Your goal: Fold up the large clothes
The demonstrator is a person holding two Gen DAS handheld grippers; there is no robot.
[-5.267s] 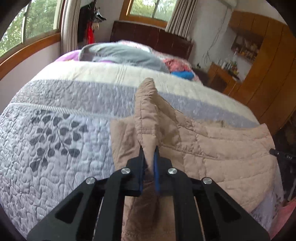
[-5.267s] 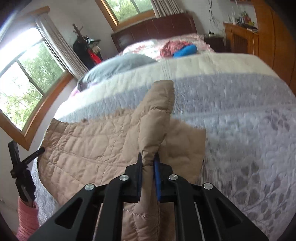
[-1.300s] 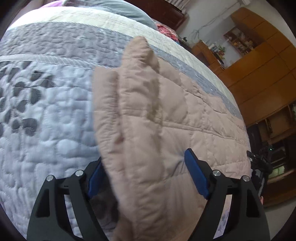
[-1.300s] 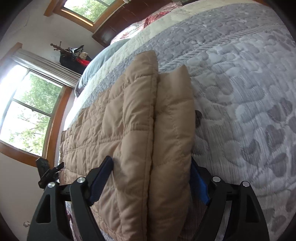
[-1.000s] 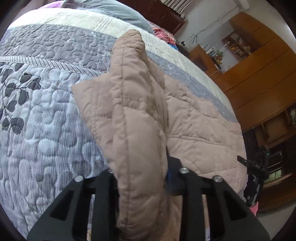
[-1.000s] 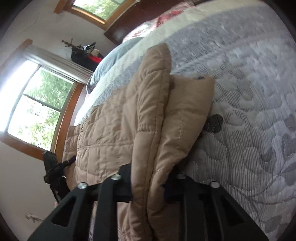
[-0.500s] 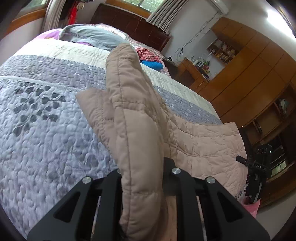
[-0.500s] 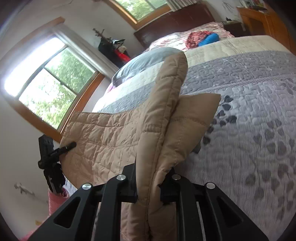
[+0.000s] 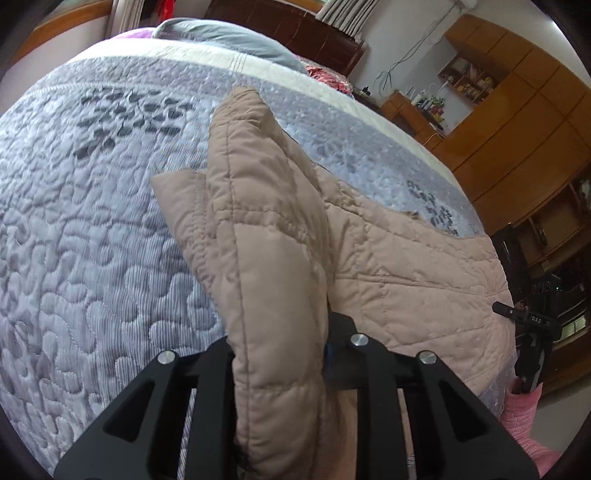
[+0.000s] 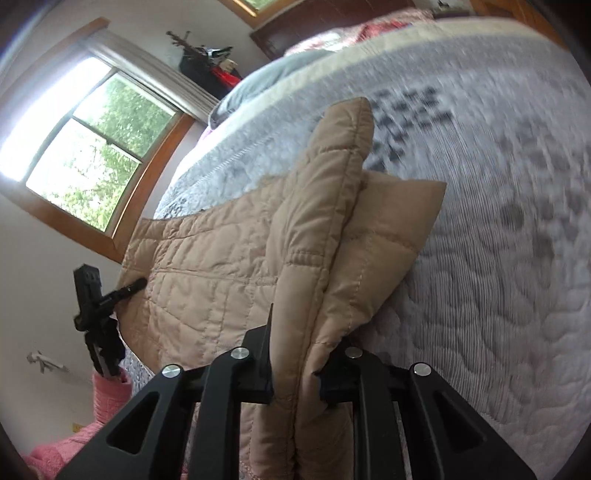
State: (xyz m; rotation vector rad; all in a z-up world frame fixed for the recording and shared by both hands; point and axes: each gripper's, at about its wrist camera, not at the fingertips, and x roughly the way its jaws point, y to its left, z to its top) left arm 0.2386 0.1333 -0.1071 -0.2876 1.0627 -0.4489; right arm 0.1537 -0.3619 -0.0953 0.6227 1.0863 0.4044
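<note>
A tan quilted coat (image 9: pixel 417 273) lies spread on the grey quilted bedspread (image 9: pixel 85 236). My left gripper (image 9: pixel 280 354) is shut on a thick folded edge of the coat, which stands up between its jaws and hides the fingertips. My right gripper (image 10: pixel 295 373) is shut on the opposite folded edge of the coat (image 10: pixel 207 266), lifted off the bedspread (image 10: pixel 509 258). Each wrist view shows the other gripper small at the coat's far side: the right one (image 9: pixel 524 317) and the left one (image 10: pixel 107 295).
A grey pillow (image 9: pixel 229 37) and dark headboard (image 9: pixel 295 26) are at the bed's far end. Wooden cabinets (image 9: pixel 517 122) stand along one side, a window (image 10: pixel 92 144) on the other. A pink sleeve (image 10: pixel 107 398) shows near the coat's far side.
Both grippers went from open around the doubled coat edge to shut on it, then lifted it. The folded edges now stand higher off the bedspread.
</note>
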